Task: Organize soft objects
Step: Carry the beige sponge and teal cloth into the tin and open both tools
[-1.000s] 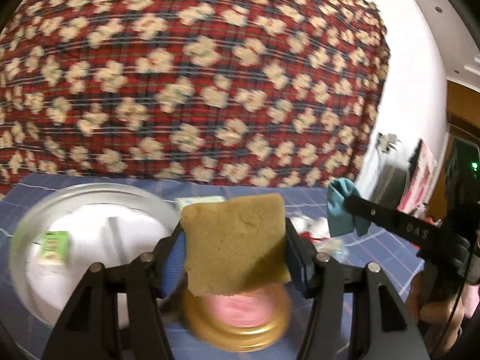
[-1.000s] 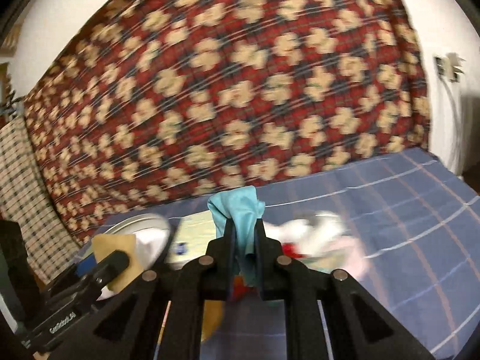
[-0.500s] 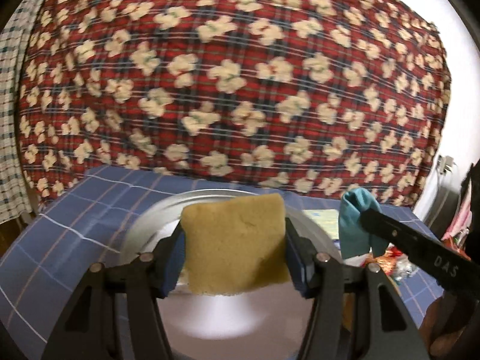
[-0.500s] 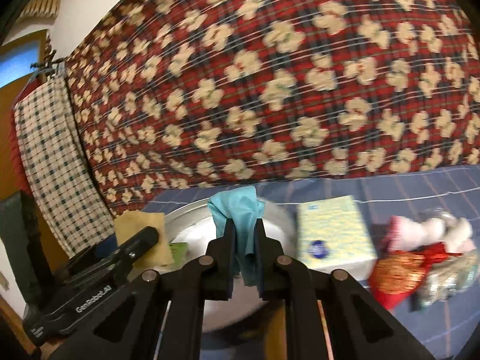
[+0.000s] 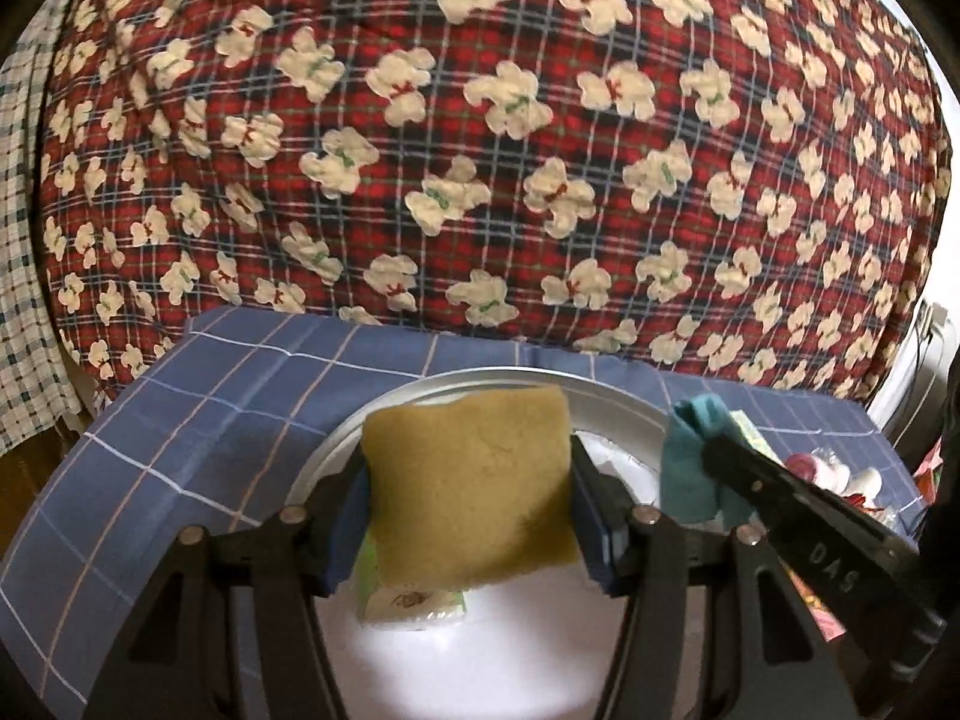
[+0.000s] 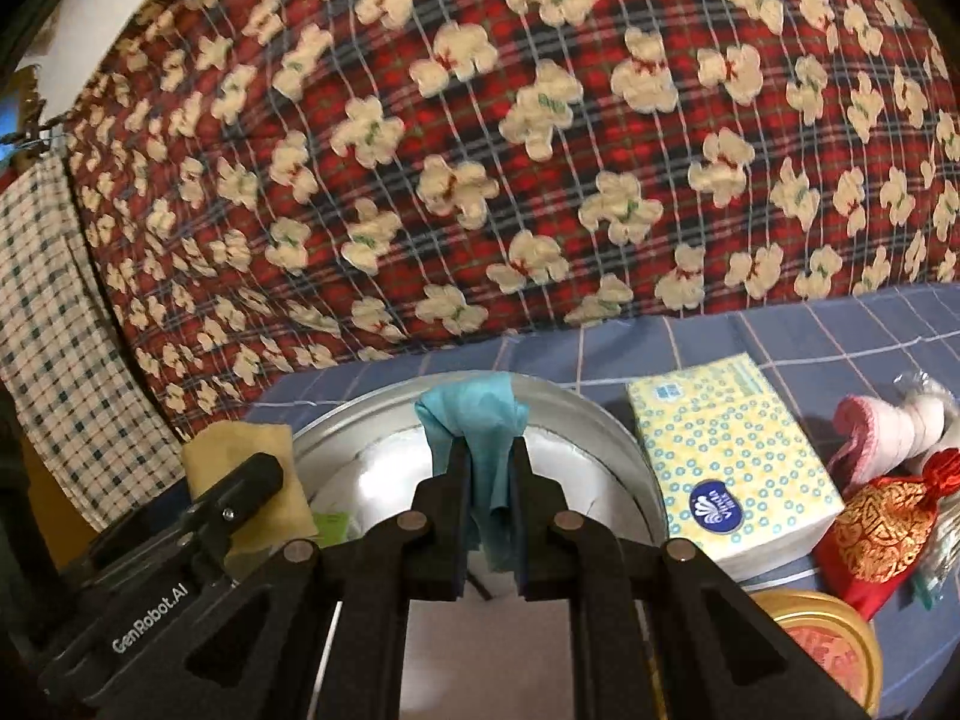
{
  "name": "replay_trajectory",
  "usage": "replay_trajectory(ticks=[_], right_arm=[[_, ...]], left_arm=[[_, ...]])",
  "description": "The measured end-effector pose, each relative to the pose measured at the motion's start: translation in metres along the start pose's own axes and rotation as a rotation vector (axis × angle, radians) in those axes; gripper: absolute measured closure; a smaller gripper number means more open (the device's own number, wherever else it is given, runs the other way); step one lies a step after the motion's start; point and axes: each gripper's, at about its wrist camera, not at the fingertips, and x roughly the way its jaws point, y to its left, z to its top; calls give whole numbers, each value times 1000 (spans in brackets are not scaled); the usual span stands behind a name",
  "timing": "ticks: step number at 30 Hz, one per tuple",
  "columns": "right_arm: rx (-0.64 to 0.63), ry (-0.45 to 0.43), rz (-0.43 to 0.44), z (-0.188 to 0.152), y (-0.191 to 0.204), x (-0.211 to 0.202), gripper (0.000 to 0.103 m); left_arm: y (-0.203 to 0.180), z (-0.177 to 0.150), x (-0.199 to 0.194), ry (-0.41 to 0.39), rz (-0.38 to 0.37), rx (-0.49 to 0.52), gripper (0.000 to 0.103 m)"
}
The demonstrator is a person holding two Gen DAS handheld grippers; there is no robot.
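Note:
My left gripper point(image 5: 468, 480) is shut on a tan sponge point(image 5: 474, 492) and holds it above a round metal tub point(image 5: 606, 402) with a white inside. My right gripper point(image 6: 486, 468) is shut on a teal cloth point(image 6: 480, 420) and holds it over the same tub point(image 6: 600, 426). The teal cloth point(image 5: 690, 468) and right gripper show at the right of the left wrist view. The sponge point(image 6: 252, 456) and left gripper show at the left of the right wrist view. A small green and white packet point(image 5: 408, 600) lies inside the tub.
A yellow tissue pack point(image 6: 732, 456) lies right of the tub on the blue checked cloth point(image 6: 840, 336). A red and gold pouch point(image 6: 882, 528), a pink and white soft item point(image 6: 888, 426) and a gold lidded tin point(image 6: 822, 642) lie further right. A red plaid blanket point(image 5: 480, 150) rises behind.
Both grippers have swung left, from over the gold tin and the loose items to over the metal tub. Each still holds its object.

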Motion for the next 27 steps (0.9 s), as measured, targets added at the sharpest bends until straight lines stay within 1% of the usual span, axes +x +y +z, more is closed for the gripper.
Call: replay_trajectory(ticks=[1, 3, 5, 7, 8, 9, 10, 13, 15, 16, 17, 18, 23, 27], right_arm=[[4, 12, -9, 0, -1, 5, 91], [5, 22, -14, -2, -1, 11, 91], [-1, 28, -27, -4, -2, 16, 89], [13, 49, -18, -4, -7, 21, 88], [22, 67, -17, -5, -9, 25, 88], [30, 81, -13, -6, -11, 27, 88], [40, 94, 4, -6, -13, 29, 88], [67, 94, 25, -7, -18, 29, 84], [70, 79, 34, -5, -17, 25, 69], [74, 64, 44, -5, -18, 21, 45], [80, 48, 54, -4, -18, 18, 17], [88, 22, 62, -4, -19, 13, 13], [106, -126, 47, 1, -23, -17, 13], [128, -204, 0, -1, -31, -33, 13]], left_arm=[[-2, -1, 3, 10, 8, 10, 43], [-3, -3, 10, 36, 27, 23, 38], [-2, -5, 15, 60, 24, 19, 31], [3, -3, 12, 49, 19, -11, 16], [5, -3, 9, 36, 24, -28, 2], [8, -3, 5, 20, 26, -48, 0], [10, -3, 3, 2, 26, -64, 0], [13, -4, 4, 1, 55, -69, 0], [16, -5, 0, -21, 55, -91, 0], [18, -5, -1, -29, 56, -97, 0], [19, -5, -2, -37, 60, -105, 0], [21, -5, -3, -43, 67, -113, 0], [33, -6, -9, -75, 91, -161, 0], [42, -9, -15, -112, 155, -183, 0]])
